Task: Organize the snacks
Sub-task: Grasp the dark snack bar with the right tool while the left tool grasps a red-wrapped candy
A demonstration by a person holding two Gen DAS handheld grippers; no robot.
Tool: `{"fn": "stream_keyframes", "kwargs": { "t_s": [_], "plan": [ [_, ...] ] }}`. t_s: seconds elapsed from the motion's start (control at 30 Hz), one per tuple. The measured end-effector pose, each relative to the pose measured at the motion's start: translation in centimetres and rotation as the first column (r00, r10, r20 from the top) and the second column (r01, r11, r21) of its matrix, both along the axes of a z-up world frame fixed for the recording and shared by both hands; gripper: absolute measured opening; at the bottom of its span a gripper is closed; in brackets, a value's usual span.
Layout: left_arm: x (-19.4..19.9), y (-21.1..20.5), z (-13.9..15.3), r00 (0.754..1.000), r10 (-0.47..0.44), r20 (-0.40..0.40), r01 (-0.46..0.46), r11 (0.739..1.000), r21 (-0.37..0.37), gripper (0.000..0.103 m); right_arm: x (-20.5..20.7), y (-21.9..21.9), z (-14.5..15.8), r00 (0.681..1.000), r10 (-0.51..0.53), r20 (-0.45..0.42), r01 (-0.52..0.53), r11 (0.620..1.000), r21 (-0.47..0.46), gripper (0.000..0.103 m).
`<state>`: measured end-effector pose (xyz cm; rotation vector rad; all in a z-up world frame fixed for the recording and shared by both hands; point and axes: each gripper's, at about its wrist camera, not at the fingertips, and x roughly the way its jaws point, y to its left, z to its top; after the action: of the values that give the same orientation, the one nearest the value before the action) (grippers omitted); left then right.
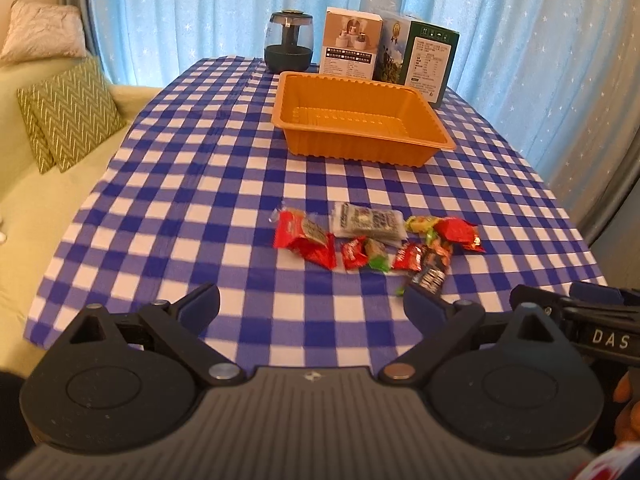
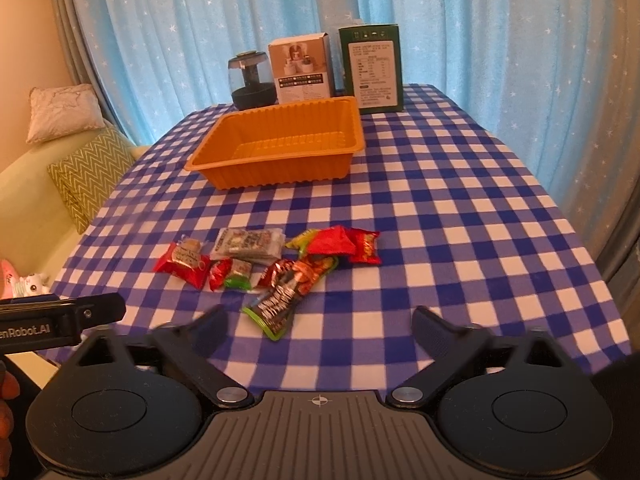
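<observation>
We hold both grippers low over the near edge of the table, side by side. The left gripper (image 1: 311,300) has its jaws spread wide and released, nothing between them; the right gripper (image 2: 320,320) is the same, fingers far apart and gripping nothing.

The snacks lie in a loose cluster on the blue checked tablecloth (image 1: 192,184), just ahead of both pairs of jaws. Seen from the left gripper, the red packet (image 1: 306,238) sits straight ahead and slightly left of centre, with the silvery grey packet (image 1: 368,224) beyond the middle of the gap. Two small candies (image 1: 366,255) lie between them, closer to us. The long dark wrapper (image 1: 431,272) reaches nearest, its end just beside the left gripper's right fingertip (image 1: 420,300); whether it touches the pad we cannot quite tell, as the wrapper is blurred there. From the right gripper, that same dark wrapper (image 2: 280,304) points into the left half of the gap, near the left fingertip but apart from it. A crumpled red bag (image 2: 344,242) lies farther ahead, about in line with the gap's middle.

The orange tray (image 1: 400,100) stands well beyond the cluster, ahead of the jaws, with no snacks inside. Behind it stand a dark glass jar (image 1: 288,42), a white box (image 1: 352,44) and a green box (image 1: 424,64).
</observation>
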<state>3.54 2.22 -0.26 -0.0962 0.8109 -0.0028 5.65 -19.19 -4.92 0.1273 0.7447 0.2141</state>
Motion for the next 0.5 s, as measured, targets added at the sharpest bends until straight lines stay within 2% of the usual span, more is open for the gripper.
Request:
{"fn": "stream_keyframes", "kwargs": {
  "t_s": [0.2, 0.3, 0.5],
  "plan": [
    [3.1, 1.4, -1.0, 1.000, -0.025, -0.009, 0.025, 0.999, 0.020, 0.094, 2.5, 0.8, -1.4, 1.000, -0.010, 0.005, 0.010, 1.000, 0.018, 0.080],
    [4.8, 1.9, -1.9, 0.999, -0.047, -0.018, 0.048, 0.998, 0.031, 0.092, 3.9, 1.1, -2.4, 1.000, -0.014, -0.006, 0.014, 1.000, 0.026, 0.072],
    [8.5, 2.5, -4.2, 0.984, -0.165, -0.071, 0.170, 0.983, 0.071, 0.088, 6.4, 2.0, -4.3, 1.000, -0.006, -0.025, 0.007, 1.000, 0.028, 0.060]
  ]
}}
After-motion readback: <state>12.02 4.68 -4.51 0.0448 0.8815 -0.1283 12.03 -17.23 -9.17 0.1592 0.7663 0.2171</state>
